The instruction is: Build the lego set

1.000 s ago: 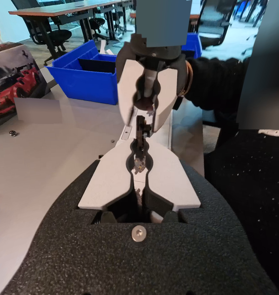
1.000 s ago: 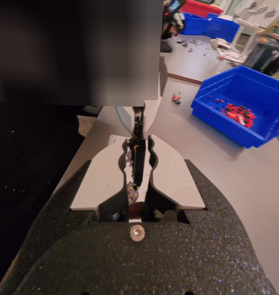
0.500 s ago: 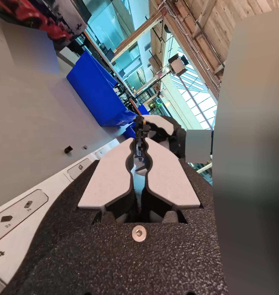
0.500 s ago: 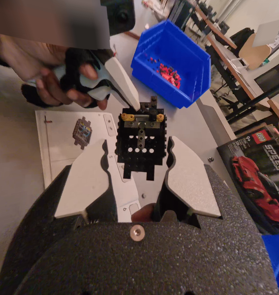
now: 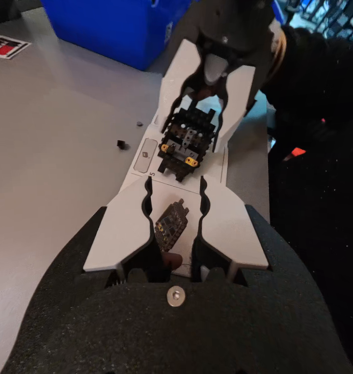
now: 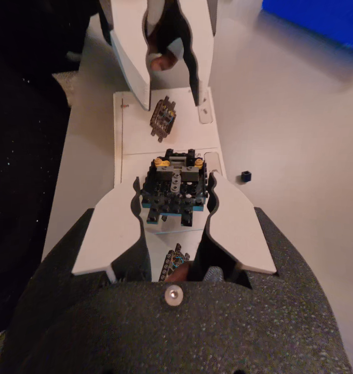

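Straddling black lego assembly (image 6: 174, 189), right hand-held gripper (image 6: 173, 188) wide apart; left hand-held gripper (image 5: 174, 185) agape, empty.

Grey table (image 5: 50, 125), dark speckled floor (image 5: 323, 232)

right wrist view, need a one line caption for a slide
Open right gripper straddles the black lego assembly on the instruction booklet, with the open left gripper opposite.

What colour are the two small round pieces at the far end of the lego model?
Yellow pieces on the black model; the right wrist view shows them best.
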Tool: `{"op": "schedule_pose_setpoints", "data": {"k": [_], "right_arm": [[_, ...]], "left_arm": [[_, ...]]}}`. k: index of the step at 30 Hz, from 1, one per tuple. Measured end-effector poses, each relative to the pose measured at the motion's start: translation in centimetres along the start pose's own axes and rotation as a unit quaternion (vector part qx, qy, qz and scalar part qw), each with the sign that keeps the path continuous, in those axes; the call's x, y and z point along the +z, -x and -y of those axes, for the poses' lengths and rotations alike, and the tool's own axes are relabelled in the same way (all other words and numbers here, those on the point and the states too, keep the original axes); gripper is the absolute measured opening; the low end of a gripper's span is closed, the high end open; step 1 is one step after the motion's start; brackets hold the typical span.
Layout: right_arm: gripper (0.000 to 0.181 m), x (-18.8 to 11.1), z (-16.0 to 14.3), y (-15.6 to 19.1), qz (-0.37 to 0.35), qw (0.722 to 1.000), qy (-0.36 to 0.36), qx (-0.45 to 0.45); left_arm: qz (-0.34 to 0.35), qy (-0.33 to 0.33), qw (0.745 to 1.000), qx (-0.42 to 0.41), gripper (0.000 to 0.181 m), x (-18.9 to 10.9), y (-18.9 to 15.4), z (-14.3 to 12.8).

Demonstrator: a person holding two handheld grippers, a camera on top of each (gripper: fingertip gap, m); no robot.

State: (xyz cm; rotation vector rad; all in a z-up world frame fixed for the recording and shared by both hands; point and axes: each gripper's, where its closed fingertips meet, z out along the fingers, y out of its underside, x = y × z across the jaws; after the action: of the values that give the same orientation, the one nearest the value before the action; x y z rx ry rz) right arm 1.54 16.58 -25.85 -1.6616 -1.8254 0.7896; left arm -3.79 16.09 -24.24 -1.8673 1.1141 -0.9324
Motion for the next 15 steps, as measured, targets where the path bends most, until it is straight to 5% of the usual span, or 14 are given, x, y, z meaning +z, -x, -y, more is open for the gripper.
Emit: {"op": "schedule_pose_setpoints", "data": {"k": [5, 9, 13, 15], "right_arm": [[0.065, 1.3, -2.2, 0.4, 0.021, 0.997, 0.069, -0.025], [0.078, -0.3, -0.5, -1.0, 0.019, 1.000, 0.017, 0.011], [0.028, -1.1, 0.2, -5.4, -0.036, 0.999, 0.008, 0.024], [0.025, -0.1, -0.5, -6.6, -0.033, 0.999, 0.037, 0.005]], "left_arm": [[-0.014, 0.024, 0.999, 0.025, 0.039, 1.1, -0.9, -0.6], [0.012, 0.022, 0.999, 0.028, 0.034, 0.7, -0.1, -0.5], [0.030, -0.007, 0.999, 0.026, 0.029, 0.3, 0.6, 0.2], [0.024, -0.006, 0.999, 0.022, 0.029, 0.2, 0.5, 0.1]]}}
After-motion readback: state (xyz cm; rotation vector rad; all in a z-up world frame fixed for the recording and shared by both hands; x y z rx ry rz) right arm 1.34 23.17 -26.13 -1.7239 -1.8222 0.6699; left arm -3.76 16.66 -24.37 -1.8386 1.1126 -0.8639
